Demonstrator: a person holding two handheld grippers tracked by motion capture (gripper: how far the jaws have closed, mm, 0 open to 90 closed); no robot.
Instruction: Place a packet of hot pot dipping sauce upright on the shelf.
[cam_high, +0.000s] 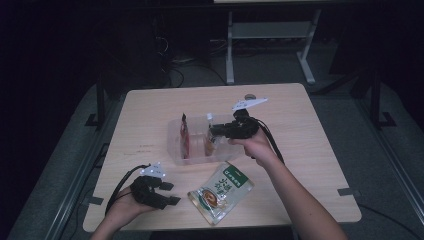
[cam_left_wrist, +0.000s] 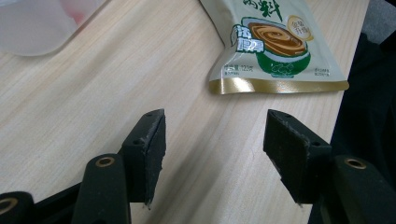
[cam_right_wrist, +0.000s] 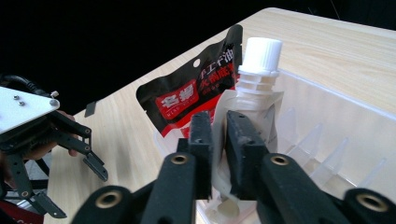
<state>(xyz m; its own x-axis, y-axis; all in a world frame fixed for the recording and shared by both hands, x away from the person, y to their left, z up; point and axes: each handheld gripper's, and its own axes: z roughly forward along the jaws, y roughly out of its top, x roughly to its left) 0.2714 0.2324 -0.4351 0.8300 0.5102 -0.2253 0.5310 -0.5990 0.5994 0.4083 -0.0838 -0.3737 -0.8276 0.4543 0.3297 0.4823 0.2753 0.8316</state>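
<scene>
A clear plastic bin (cam_high: 174, 150) stands mid-table with a red-and-black sauce pouch (cam_high: 184, 139) upright at its left end. Beside that pouch stands a pale spout pouch (cam_right_wrist: 254, 98) with a white cap. My right gripper (cam_high: 215, 132) reaches into the bin; in the right gripper view (cam_right_wrist: 219, 140) its jaws stand a narrow gap apart, either side of the spout pouch's edge. A green-and-cream soup pouch (cam_high: 220, 192) lies flat near the front edge. My left gripper (cam_high: 171, 193) rests low to its left, open and empty, jaws (cam_left_wrist: 215, 154) pointing at that pouch (cam_left_wrist: 275, 42).
The bin (cam_right_wrist: 327, 112) has ribbed dividers along its inner wall. My left gripper (cam_right_wrist: 72, 186) also appears at the far left of the right gripper view. A small round object (cam_high: 249, 97) lies near the table's back edge. Dark floor and desk legs surround the table.
</scene>
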